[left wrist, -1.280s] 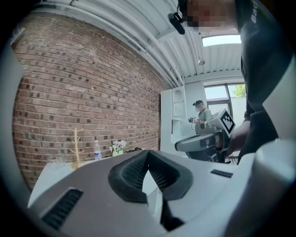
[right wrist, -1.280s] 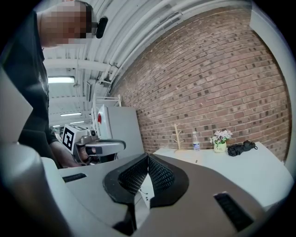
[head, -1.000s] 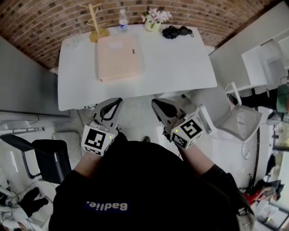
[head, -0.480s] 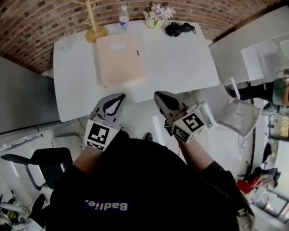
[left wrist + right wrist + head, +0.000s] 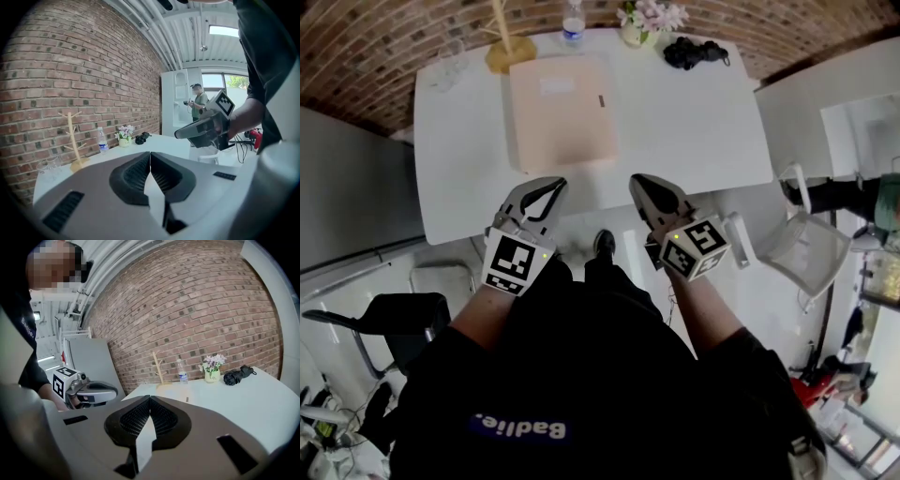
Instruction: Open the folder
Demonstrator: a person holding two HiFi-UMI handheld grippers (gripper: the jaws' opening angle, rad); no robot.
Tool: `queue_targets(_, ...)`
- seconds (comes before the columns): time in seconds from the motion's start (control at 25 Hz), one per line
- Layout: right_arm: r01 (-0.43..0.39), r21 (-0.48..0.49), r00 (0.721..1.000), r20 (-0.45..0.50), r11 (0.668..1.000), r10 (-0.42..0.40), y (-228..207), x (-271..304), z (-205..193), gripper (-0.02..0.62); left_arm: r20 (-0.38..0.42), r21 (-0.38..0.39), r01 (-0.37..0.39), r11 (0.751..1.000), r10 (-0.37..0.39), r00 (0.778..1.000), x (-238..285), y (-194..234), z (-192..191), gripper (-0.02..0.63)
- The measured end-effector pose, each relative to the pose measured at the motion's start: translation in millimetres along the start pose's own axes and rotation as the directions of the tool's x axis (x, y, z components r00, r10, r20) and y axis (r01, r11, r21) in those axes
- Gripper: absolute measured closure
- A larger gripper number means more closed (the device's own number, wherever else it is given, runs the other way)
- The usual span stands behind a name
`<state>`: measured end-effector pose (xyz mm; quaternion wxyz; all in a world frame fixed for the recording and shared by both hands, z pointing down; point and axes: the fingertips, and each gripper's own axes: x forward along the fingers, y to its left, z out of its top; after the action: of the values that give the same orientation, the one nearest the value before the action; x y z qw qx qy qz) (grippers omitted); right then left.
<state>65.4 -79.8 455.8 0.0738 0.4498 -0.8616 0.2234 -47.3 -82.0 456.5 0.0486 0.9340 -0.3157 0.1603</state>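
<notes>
A closed peach folder (image 5: 561, 112) lies flat on the white table (image 5: 694, 131), left of centre and towards the far side. My left gripper (image 5: 555, 184) is shut and empty, held in the air just short of the table's near edge, below the folder. My right gripper (image 5: 638, 180) is beside it, also shut and empty, at the same edge. In the left gripper view the jaws (image 5: 150, 153) meet with nothing between them, and the right gripper (image 5: 178, 135) shows at the right. In the right gripper view the jaws (image 5: 149, 398) are likewise together.
Along the table's far edge stand a wooden mug tree (image 5: 508, 47), a water bottle (image 5: 573, 28), a pot of flowers (image 5: 645, 23) and a black bundle (image 5: 696, 52). A white chair (image 5: 806, 246) is at the right, a black chair (image 5: 394, 328) at the left. A brick wall rises behind.
Both grippers have moved forward towards the table's near edge, staying shut. The table and folder now sit closer in the head view.
</notes>
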Motion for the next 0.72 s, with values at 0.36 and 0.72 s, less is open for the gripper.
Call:
queue_targets(0.36,-0.073,0.005,0.996,-0.054,0.997,0.073,-52,29,-28,0.566,-0.116,-0.007,-0.090,0.996,0.089,0.989,35,-1,-32,0.601)
queue_targets(0.72,-0.064,0.040,0.990,-0.125,0.997,0.069,-96,66,-65,0.566,-0.219,0.129,-0.083,0.988,0.110,0.969,74,-5,-70,0.558)
